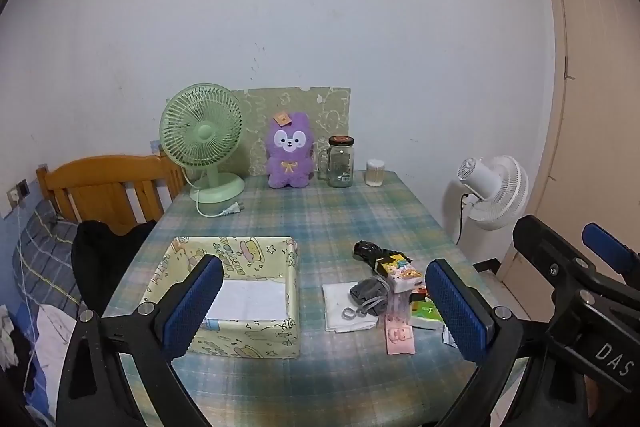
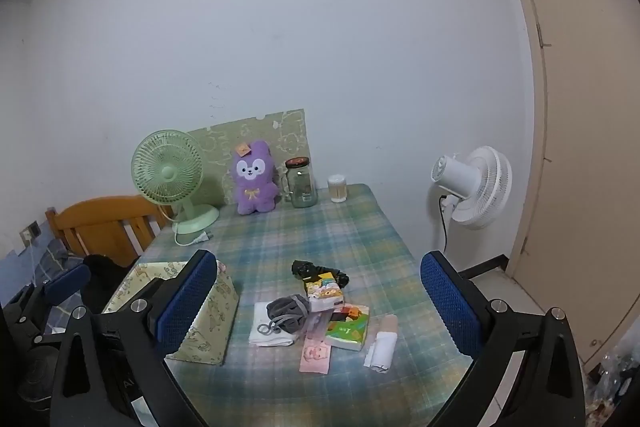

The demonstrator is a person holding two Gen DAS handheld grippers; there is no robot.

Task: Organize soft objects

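Both claws hang over the near edge of the tabletop [image 1: 320, 211], pads spread wide with nothing between them: the left claw [image 1: 324, 311] and the right claw [image 2: 320, 303].

Ahead of the right claw, between its pads, lies the pile of soft things: a grey pouch [image 2: 289, 309] on a folded white cloth [image 2: 267, 333], a pink cloth [image 2: 315, 354], tissue packs [image 2: 347, 327] and a black scrunchie [image 2: 308, 270]. We judge them all light and limp; the cloths would sag and unfold, so we would pinch across a folded edge, and take the tissue packs across their narrow sides.

Just inside the left claw's left pad sits the yellow box [image 1: 256, 337]. Only the left view looks into it, showing white sheet on its floor. Only the right view shows the white roll [image 2: 382, 347] clearly, to the right of the pile.
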